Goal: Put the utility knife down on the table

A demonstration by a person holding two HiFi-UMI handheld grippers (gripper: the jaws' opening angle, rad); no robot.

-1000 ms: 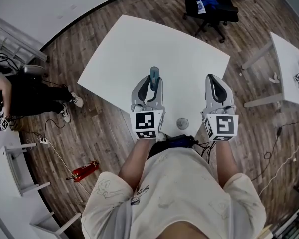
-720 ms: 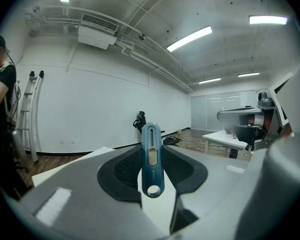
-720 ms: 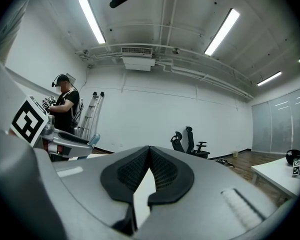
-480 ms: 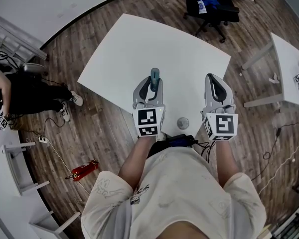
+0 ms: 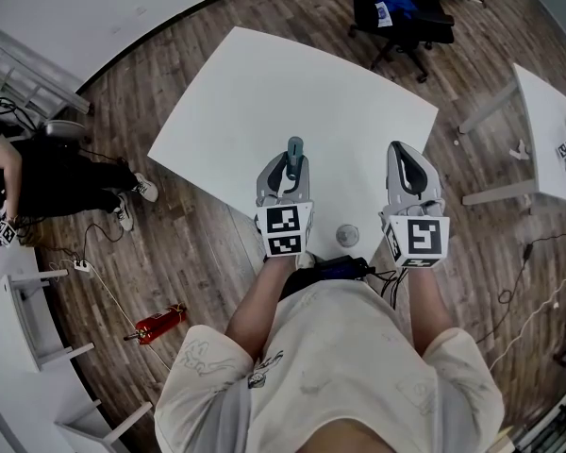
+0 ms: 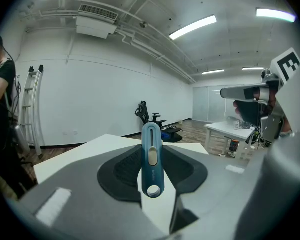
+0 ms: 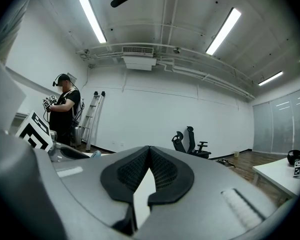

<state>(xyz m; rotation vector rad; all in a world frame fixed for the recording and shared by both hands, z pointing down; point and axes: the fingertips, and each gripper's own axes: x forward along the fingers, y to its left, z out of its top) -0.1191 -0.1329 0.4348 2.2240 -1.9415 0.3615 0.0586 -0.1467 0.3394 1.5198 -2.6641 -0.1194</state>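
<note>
A teal utility knife (image 6: 152, 160) stands between the pads of my left gripper (image 6: 151, 176), which is shut on it; its tip sticks out past the jaws. In the head view the knife (image 5: 293, 148) pokes forward from the left gripper (image 5: 289, 170), low over the white table (image 5: 264, 92) near its front edge. To the right, my right gripper (image 5: 407, 170) is held level, its pads (image 7: 162, 171) meeting at the tips with nothing between them. The right gripper (image 7: 148, 160) holds nothing.
A small round grey object (image 5: 347, 235) lies on the table's front edge between the two grippers. A black office chair (image 5: 396, 12) stands beyond the table. A second white table (image 5: 545, 130) is at the right. A person (image 5: 47, 177) sits at the left.
My left gripper has sunk toward the table with the knife in it and drifted slightly nearer to me in the head view. The right gripper has kept still.
</note>
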